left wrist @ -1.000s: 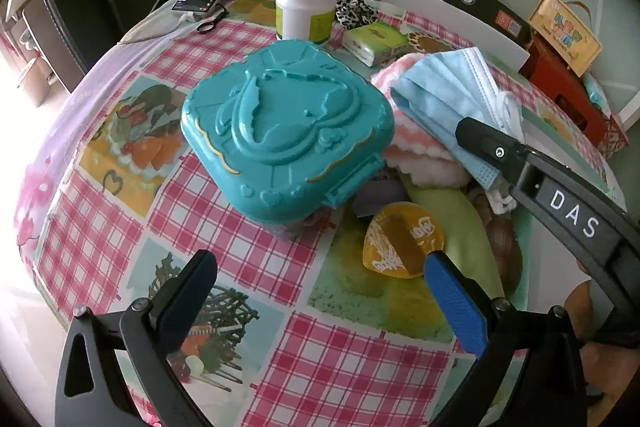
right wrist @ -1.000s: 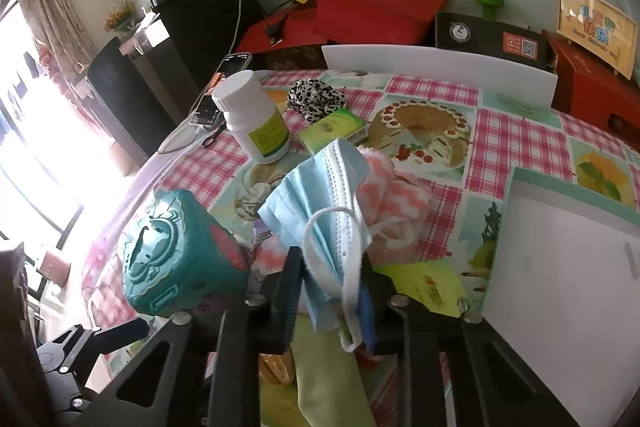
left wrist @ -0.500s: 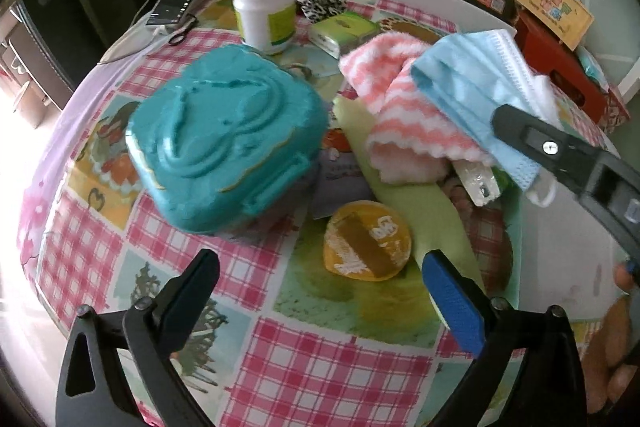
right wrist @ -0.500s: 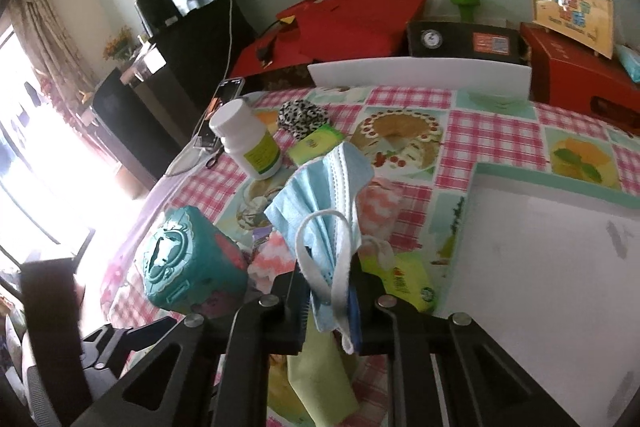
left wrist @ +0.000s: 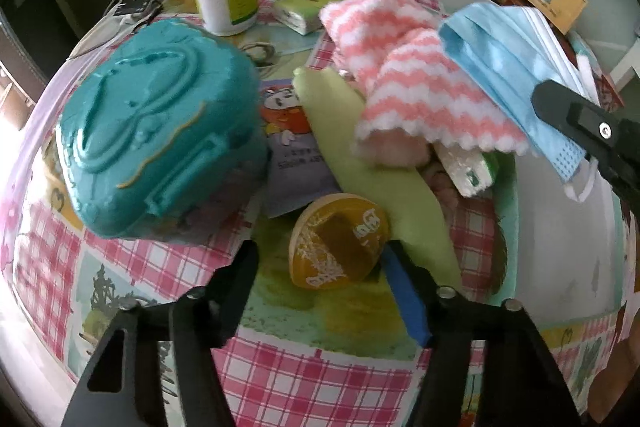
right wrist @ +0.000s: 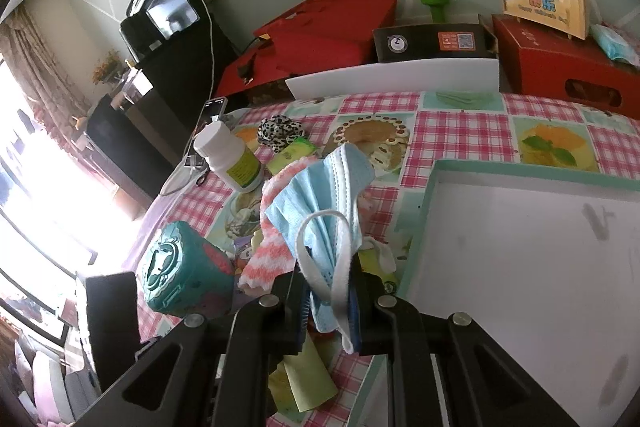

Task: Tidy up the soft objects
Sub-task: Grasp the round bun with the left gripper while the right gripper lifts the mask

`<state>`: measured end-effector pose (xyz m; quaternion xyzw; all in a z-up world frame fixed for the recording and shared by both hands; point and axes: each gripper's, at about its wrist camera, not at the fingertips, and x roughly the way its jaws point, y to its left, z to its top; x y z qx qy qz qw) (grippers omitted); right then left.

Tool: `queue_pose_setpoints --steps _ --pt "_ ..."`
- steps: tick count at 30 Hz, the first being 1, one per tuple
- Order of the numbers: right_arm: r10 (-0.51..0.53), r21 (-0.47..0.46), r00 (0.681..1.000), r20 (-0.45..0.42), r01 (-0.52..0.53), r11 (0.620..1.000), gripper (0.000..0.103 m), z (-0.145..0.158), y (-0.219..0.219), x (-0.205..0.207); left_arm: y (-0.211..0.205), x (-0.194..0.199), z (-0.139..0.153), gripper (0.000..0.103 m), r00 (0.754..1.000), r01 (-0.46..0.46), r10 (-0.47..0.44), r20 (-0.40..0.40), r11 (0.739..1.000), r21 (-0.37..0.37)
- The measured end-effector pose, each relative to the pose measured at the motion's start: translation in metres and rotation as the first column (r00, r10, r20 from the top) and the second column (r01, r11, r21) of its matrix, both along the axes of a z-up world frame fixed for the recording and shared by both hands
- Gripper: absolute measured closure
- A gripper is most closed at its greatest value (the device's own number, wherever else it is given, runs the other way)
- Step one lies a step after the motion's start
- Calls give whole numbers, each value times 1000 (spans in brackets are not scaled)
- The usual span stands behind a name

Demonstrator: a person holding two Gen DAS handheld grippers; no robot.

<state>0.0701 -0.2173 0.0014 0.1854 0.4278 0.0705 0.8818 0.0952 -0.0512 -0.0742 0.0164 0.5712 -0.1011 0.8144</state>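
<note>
The right claw (right wrist: 329, 301) is clamped on a blue face mask (right wrist: 320, 203), whose white ear loop (right wrist: 320, 251) hangs between the jaws. Just behind the mask lies a pink-and-white striped cloth (right wrist: 266, 255). Left of the claw sits a teal box (right wrist: 176, 275); to its right, a white tray (right wrist: 520, 267) on the checked tabletop (right wrist: 460, 115).

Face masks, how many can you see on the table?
1: the blue face mask, clamped in the right hand-held gripper above the striped cloth. Others could be hidden under the pile.
</note>
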Motion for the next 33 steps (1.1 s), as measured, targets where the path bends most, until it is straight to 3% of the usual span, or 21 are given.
queue_pose_setpoints --steps 4,14,27,33 --pt "-13 8 1000 -5 13 1000 86 -1 -3 0 -6 -3 -2 61 1000 25 -26 -14 999 -23" --pt "-21 13 1000 -5 21 1000 86 -1 -5 -1 -6 -11 10 76 999 46 -45 11 998 -41" --pt "-17 70 996 91 11 997 86 18 -11 -9 -1 -33 65 80 986 90 -87 142 996 -19" --pt "-46 117 989 141 29 993 86 26 -19 -15 3 -25 81 80 982 71 -69 176 997 -4"
